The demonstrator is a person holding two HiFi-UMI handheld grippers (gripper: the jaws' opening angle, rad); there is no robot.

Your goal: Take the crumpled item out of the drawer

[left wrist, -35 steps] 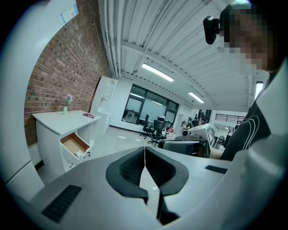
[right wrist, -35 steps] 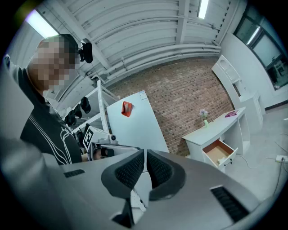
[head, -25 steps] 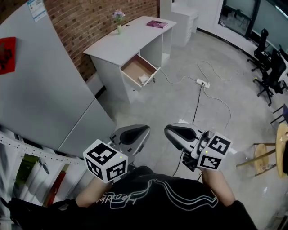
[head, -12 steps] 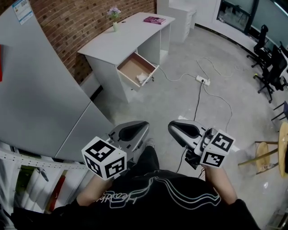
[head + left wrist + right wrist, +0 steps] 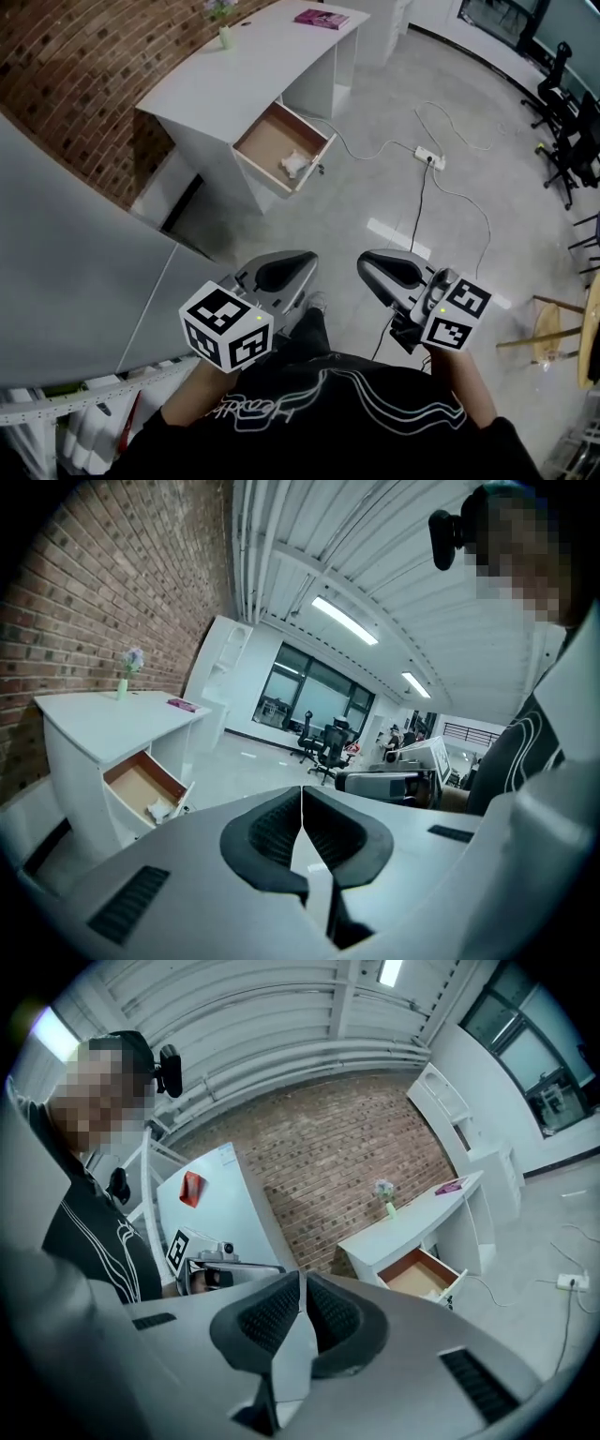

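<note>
While both grippers are held in close to the person's chest, neither one is doing any work yet. The left gripper (image 5: 296,266) has its jaws pressed together with nothing between them, and its own view shows the pads meeting in a thin seam. The right gripper (image 5: 379,268) is the same: pads touching, nothing pinched. They sit side by side, pointing forward over bare floor.

Further out, the white desk (image 5: 234,80) stands against the brick wall with its drawer (image 5: 265,141) already pulled out. The crumpled item (image 5: 294,164), a small pale wad, lies in the drawer's front corner on the side nearer the desk's open kneehole. It's well apart from both grippers. A pink book (image 5: 322,18) and a little vase (image 5: 225,36) are on the desktop, and a power strip (image 5: 430,157) with its cable lies on the floor off to the right.

What's changed over the last second is mostly the viewpoint. The desk has grown a bit in the head view and swung around, and the grey panel on the left has slid further to the side. The grippers haven't budged relative to the body and have stayed closed. So I'd say the person is walking up to the desk, and this is still the approach. Since the drawer's already open, what's left is closing the gap, spreading one pair of jaws and picking the wad out.
</note>
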